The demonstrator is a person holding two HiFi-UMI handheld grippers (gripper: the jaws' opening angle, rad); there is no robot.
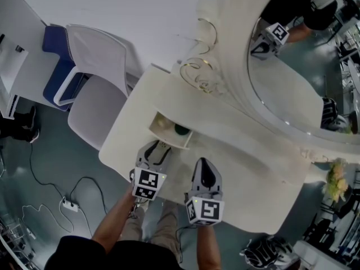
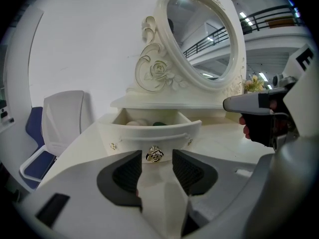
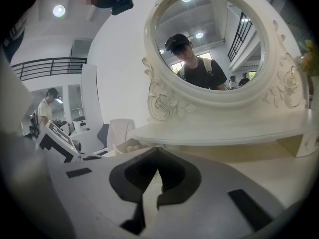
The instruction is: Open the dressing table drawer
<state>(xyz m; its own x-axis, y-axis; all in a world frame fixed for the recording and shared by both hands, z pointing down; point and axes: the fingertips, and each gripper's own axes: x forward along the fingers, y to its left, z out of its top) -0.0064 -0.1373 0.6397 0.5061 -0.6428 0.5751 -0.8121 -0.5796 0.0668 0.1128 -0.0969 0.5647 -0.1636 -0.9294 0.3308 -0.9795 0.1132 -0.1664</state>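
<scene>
Left gripper (image 2: 156, 159) jaws apart, flanking the gold knob (image 2: 155, 154) on the open drawer (image 2: 149, 133), not pressing it; right gripper (image 3: 156, 153) pinched together, holding nothing

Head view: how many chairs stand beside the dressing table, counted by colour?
White chair: 1
Blue chair: 1
Total: 2

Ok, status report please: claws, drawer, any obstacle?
Left claw open, knob just ahead, untouched. Right claw shut, empty. Drawer stands open. No obstacle seen.
</scene>
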